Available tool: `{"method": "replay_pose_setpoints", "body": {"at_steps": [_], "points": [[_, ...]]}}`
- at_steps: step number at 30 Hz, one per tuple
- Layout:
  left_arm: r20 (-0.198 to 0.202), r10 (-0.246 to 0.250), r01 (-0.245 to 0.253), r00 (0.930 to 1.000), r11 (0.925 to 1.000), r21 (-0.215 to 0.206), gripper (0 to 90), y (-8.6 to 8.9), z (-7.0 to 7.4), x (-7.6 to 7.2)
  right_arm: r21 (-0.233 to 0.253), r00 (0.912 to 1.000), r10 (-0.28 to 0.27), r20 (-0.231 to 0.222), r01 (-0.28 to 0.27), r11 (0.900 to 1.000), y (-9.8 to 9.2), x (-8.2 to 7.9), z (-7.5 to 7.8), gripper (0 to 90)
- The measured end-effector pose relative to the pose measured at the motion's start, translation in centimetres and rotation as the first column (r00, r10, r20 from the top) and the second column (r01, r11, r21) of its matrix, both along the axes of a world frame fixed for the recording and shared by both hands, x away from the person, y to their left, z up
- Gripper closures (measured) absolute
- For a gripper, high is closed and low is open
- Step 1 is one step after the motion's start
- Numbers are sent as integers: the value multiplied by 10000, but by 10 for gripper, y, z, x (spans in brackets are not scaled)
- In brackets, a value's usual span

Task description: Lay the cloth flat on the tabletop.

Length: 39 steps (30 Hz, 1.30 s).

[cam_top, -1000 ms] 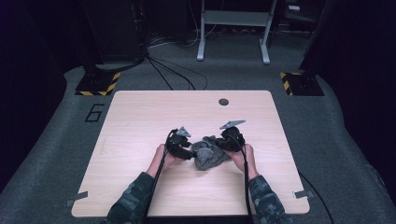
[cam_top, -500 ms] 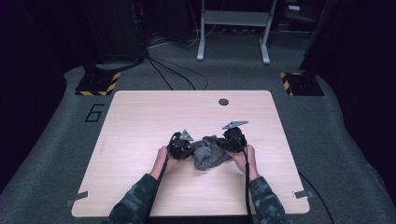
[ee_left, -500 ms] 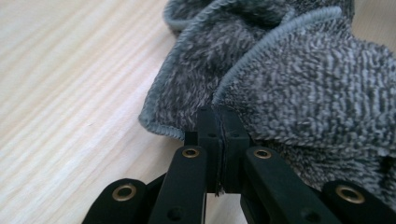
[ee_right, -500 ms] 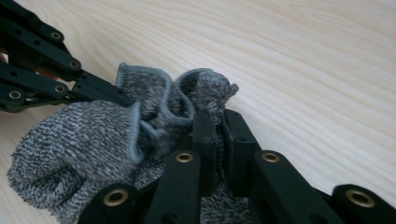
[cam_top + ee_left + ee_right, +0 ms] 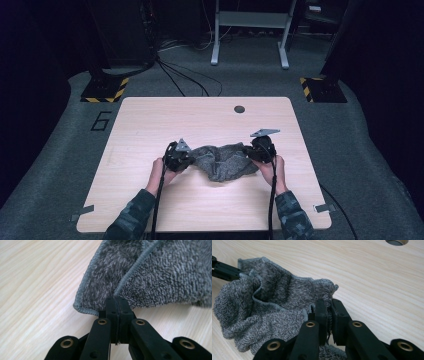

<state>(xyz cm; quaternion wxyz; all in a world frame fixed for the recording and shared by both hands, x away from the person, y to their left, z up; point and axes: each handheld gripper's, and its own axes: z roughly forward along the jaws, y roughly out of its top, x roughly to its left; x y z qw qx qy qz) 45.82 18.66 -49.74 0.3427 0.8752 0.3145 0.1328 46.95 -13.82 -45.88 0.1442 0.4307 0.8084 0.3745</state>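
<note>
Both tools are pinching the grey towel point(image 5: 220, 161): left tool point(image 5: 116, 305) on its hem, right tool point(image 5: 327, 308) on its edge. Floor marking point(image 5: 101, 121) is reading "6".

High view: fixed above the near edge, facing forward and down, far enough to take in the whole table point(image 5: 150, 120) with the left gripper point(image 5: 176, 159) and right gripper point(image 5: 261, 149) small at mid-frame. Left gripper view: riding low, sighting along closed jaws, very close to the grey towel point(image 5: 160, 272) just beyond the tips. Right gripper view: same low ride, a little farther back, towel ahead and to the side. Shared by all three: towel and tabletop.
</note>
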Motion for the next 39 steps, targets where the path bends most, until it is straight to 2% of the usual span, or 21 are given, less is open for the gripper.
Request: {"method": "replay_pose_setpoints", "body": {"at_steps": [4,7,8,12,13,14,15,16,17,19,20,21,22,23,24,26,27,28,31,36,39], "points": [[-143,99,-98,9998,9999,127,896,8,-1,-3,-112,9998,-206,26,206,9997,-7,-3,1,839],[-90,125,-123,9999,9997,210,896,12,-1,-4,-121,9993,-379,68,380,9992,-13,-6,2,833],[-213,161,-156,9996,9996,218,895,15,-2,-6,-168,9993,-374,36,374,9992,-15,-8,1,828],[-352,214,-216,9992,9997,-64,877,20,-1,-7,-451,9995,-228,-212,219,9987,-15,-11,-4,769],[-364,204,-207,9991,9998,-61,840,21,1,-7,-382,9994,-241,-254,231,9990,-15,-11,-4,750],[-461,278,-283,9985,9995,-103,740,22,4,-6,-442,9994,-144,-305,130,9989,-16,-11,-4,715],[-633,197,-219,9978,9992,-346,697,22,6,-6,-327,9991,-296,-304,286,9991,-16,-11,-3,679],[-614,297,-321,9977,9987,-393,648,23,9,-6,-358,9997,-130,-227,122,9993,-18,-9,-2,660],[-531,403,-424,9978,9984,-379,574,23,12,-5,-253,9997,-164,-194,159,9996,-19,-8,0,629],[-544,482,-498,9974,9984,-275,481,24,15,-4,-108,9992,-287,-269,285,9995,-21,-6,5,587],[-488,897,-911,9948,9955,-275,438,27,19,1,-70,9993,-341,-168,340,9994,-23,-4,9,576],[-441,1151,-1160,9924,9931,-191,420,28,20,5,-103,9996,-268,-58,267,9996,-25,-1,10,558],[-524,1353,-1365,9894,9904,-198,412,30,20,9,-9,9992,-384,-137,384,9993,-25,1,13,553],[-524,1353,-1365,9894,9904,-198,400,30,20,9,-9,9992,-384,-137,384,9993,-25,1,13,553],[-732,1653,-1675,9835,9856,-246,393,32,20,18,-67,9988,-464,-162,463,9989,-26,9,17,543],[-886,1962,-1988,9766,9798,-215,377,30,17,26,-277,9986,-499,-162,494,9984,-24,17,16,540],[-886,1962,-1988,9766,9798,-215,366,30,17,26,-439,9981,-593,-190,584,9973,-22,21,15,533],[-935,2021,-2044,9749,9788,-150,362,27,14,31,-641,9965,-711,-444,681,9956,-19,26,11,512],[-980,2000,-2005,9749,9797,52,346,20,9,34,-1091,9944,-692,-804,602,9922,-15,39,-1,490],[-1009,2047,-2023,9736,9787,338,342,14,1,38,-1355,9861,-954,-1357,769,9878,-14,53,-21,478],[-988,2102,-2063,9727,9773,477,338,13,-1,39,-1451,9836,-956,-1528,734,9867,-13,56,-26,472]]}}
